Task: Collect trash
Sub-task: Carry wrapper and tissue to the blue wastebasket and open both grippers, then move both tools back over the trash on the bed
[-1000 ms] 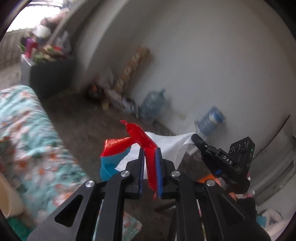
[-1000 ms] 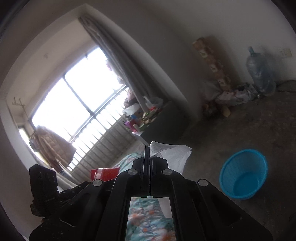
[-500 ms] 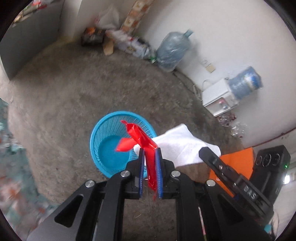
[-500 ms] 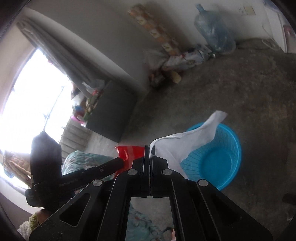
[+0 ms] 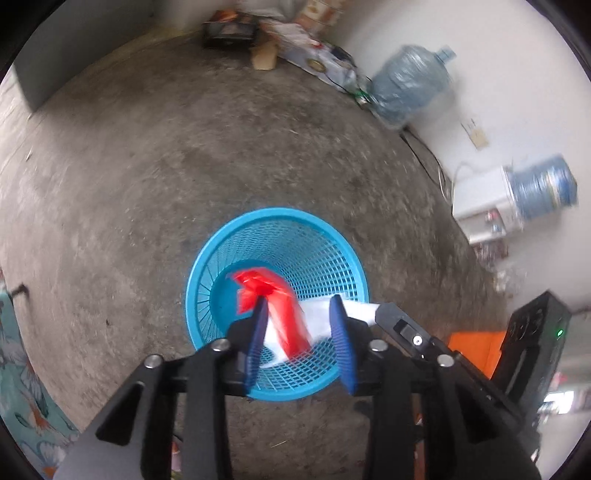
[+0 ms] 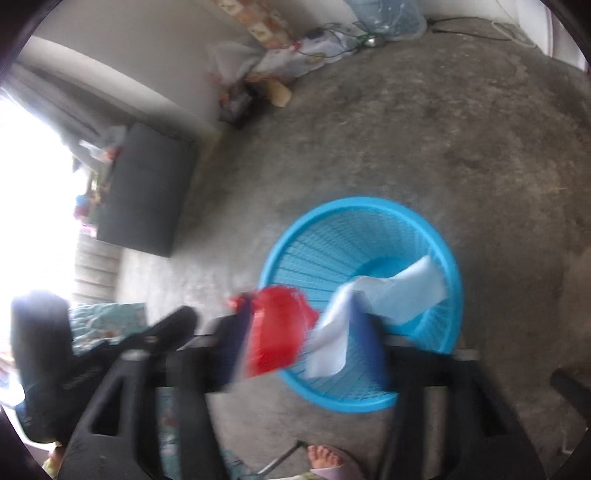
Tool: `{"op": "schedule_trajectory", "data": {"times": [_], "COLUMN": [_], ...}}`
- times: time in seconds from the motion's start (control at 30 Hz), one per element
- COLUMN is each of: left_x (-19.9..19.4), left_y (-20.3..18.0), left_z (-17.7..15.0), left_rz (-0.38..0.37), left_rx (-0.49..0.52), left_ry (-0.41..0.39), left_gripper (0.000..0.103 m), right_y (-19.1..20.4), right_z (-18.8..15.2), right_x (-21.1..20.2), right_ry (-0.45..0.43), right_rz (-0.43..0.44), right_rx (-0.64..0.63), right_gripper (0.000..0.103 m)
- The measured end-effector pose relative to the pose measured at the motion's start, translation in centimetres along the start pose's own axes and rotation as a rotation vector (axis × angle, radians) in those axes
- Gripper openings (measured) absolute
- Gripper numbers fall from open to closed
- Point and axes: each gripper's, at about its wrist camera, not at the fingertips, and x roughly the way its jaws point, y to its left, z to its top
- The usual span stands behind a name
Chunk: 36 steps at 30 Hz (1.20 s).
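Observation:
A round blue mesh basket (image 5: 277,216) (image 6: 354,203) stands on the concrete floor right below both grippers. My left gripper (image 5: 299,332) hangs over its near rim with its jaws opening. A crumpled red plastic wrapper (image 5: 273,299) (image 6: 277,332) hangs loose between them, no longer pinched. My right gripper (image 6: 303,343) is beside it, also over the basket, jaws opening wide. A white tissue (image 6: 391,291) (image 5: 321,314) drapes off its right finger into the basket. Both pictures are blurred by motion.
Two large water jugs (image 5: 410,85) (image 5: 543,184) and a white box (image 5: 484,199) line the far wall, beside a heap of clutter (image 5: 295,22). A dark cabinet (image 6: 144,192) stands by the window. A floral bedspread (image 5: 22,387) and a person's bare foot (image 6: 325,458) are close by.
Both grippers dropped and tipped down over the blue basket. Their jaws, shut on the red wrapper and the white tissue before, have parted, and both pieces now hang loose over the basket.

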Motion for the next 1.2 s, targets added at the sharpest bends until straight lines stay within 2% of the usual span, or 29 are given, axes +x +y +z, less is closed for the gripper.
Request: {"op": "schedule_trajectory", "data": {"times": [0.13,0.33,0.5,0.67,0.8,0.9,0.97,1.07,1.2], "left_x": [-1.4,-5.4,-13.2,-22.2,-30.3,-35.5,-39.2,-44.7,-51.6], "left_y": [0.7,0.1,-1.0,-1.2,0.1,1.8,3.2,5.8,10.2], "left_z": [0.2,-0.3,-1.8,-4.3,-8.2,-11.7,-14.6,-19.5,-26.5], "left_rz": [-0.008,-0.037,-0.061,-0.078,-0.107,-0.098,-0.095,-0.050,0.028], "left_rx": [-0.042,-0.066,-0.068,-0.038,-0.023,-0.027,-0.025,-0.021,-0.070], "left_ry": [-0.017,-0.043,-0.110,-0.184,-0.267,-0.328,-0.394,-0.506,-0.705], "left_gripper": [0.037,0.037,0.039,0.050,0.062,0.070,0.075,0.081,0.087], "right_y": [0.1,1.3,4.4,8.7,11.4,12.9,14.0,15.9,18.2], "right_z": [-0.6,-2.0,-4.3,-7.9,-10.6,-12.3,-13.3,-15.1,-17.3], "right_x": [-0.2,-3.6,-8.7,-13.8,-17.1,-18.7,-19.5,-20.2,-20.2], "right_ry": [-0.001,-0.037,-0.123,-0.169,-0.186,-0.166,-0.151,-0.120,-0.075], "right_rz": [-0.047,-0.069,-0.026,0.071,0.163,0.227,0.256,0.301,0.362], "right_rx": [-0.028,-0.046,-0.079,-0.165,-0.240,-0.287,-0.327,-0.402,-0.494], "right_gripper": [0.066,0.067,0.074,0.082,0.083,0.083,0.083,0.083,0.083]}}
